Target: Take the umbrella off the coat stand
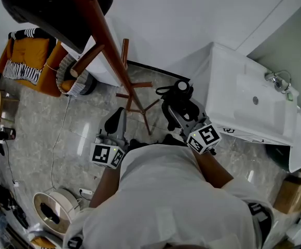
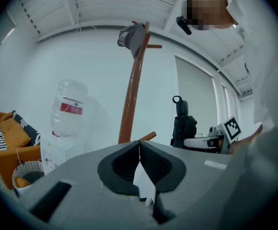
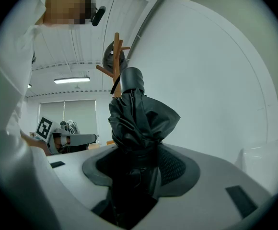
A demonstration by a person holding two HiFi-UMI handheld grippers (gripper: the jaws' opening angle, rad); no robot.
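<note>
My right claw (image 3: 136, 164) clamps the umbrella (image 3: 140, 116) upright, right of the coat stand (image 1: 109, 45), so nothing snags (left claw (image 2: 140, 152) pinched together, empty).

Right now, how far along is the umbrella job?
Done: the umbrella hangs on no peg and is apart from the stand. In hand: the right gripper is clamped on it, upright. The left gripper is shut and empty. Left: probably just carrying it away or setting it down.
</note>
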